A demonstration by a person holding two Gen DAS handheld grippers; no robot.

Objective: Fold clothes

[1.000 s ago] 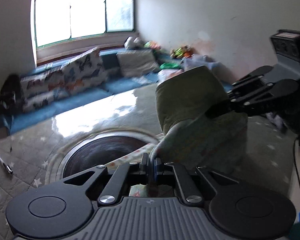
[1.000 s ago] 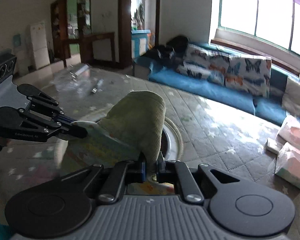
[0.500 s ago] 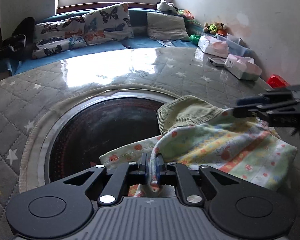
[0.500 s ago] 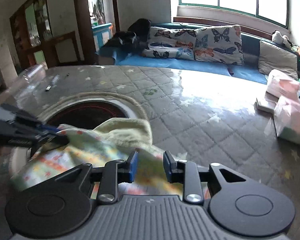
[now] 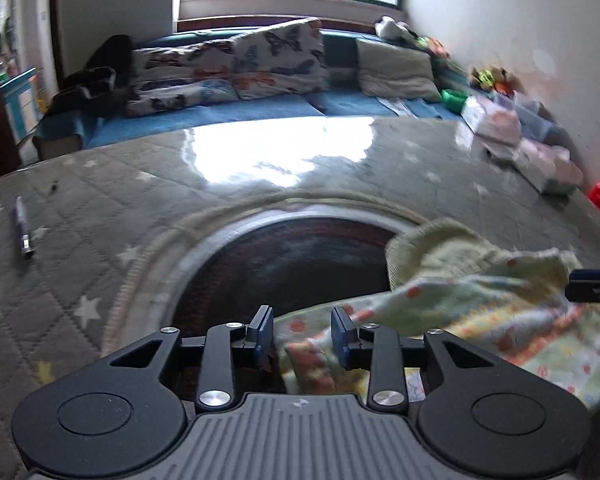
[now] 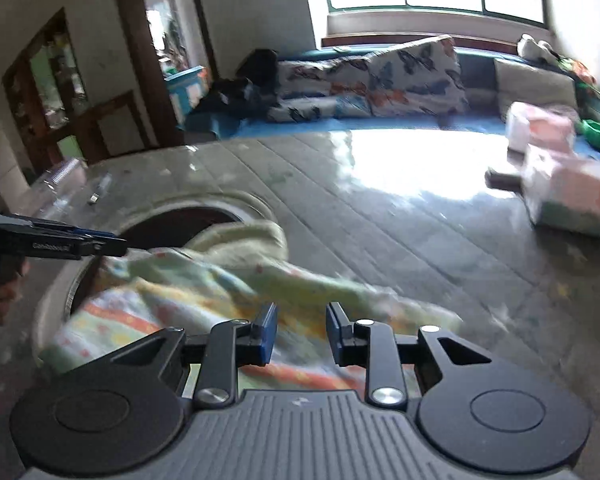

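Left claw point(image 5: 302, 336) opening, right claw point(image 6: 302, 334) apart, garment point(image 5: 480, 312) released on worktop point(image 5: 260, 168); I judge one fold laid, more remaining.

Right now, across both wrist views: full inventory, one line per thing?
Garment: one, pale green with a colourful print, crumpled on the table beside the round inset.
Table: one, grey quilted star cover under glossy film.
Round inset: one, dark, in the table's middle.
Pen: one, on the table's left side.
Butterfly cushions: several, white with a print, on the blue sofa.
Tissue packs: several, pink and white, at the table's far right.
Left gripper: black with blue pads, jaws opening, cloth between them.
Right gripper: black with blue pads, jaws apart over the garment.
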